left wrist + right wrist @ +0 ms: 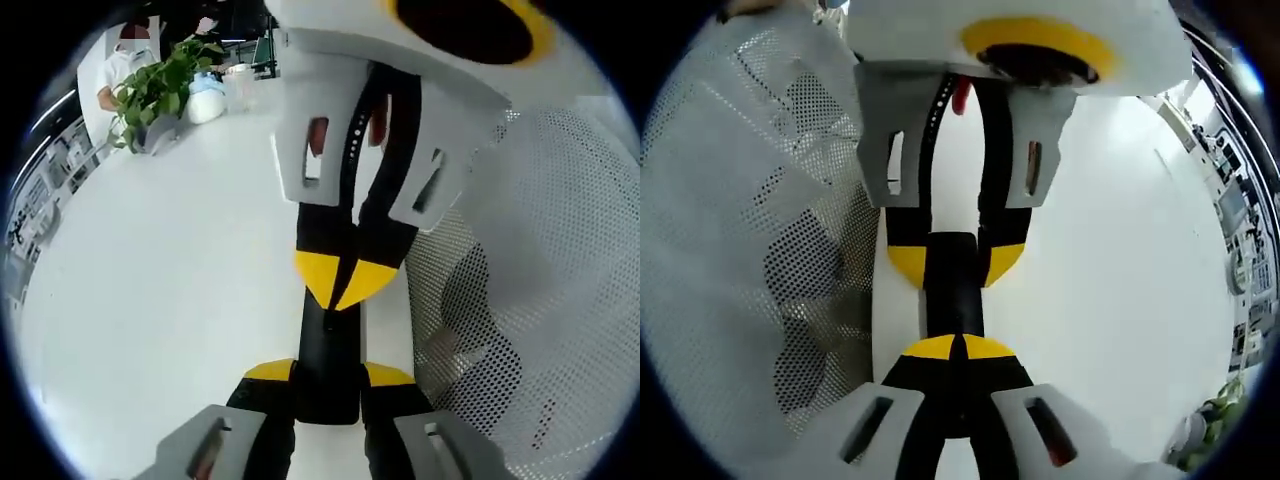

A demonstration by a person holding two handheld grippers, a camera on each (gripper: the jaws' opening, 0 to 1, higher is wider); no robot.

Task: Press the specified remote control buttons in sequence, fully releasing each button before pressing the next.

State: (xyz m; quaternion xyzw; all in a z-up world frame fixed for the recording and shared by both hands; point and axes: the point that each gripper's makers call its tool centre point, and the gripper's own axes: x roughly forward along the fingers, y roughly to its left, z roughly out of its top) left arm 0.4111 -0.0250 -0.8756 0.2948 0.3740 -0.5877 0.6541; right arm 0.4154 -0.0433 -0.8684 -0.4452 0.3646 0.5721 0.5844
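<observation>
The left claw (327, 385) grips one end of a slim black remote control (328, 350), its 2 yellow-tipped jaws closed against the remote's sides above a white surface (160, 300). Facing it, the right claw (348, 285) comes down from the top of the left gripper view, its yellow tips pinched together on the remote's other end. A white perforated mesh panel (540, 270) stands along the surface's edge. At the surface's far edge sit a green potted plant (160, 90) and pale containers (215, 95), with a seated person (125, 60) behind them.
</observation>
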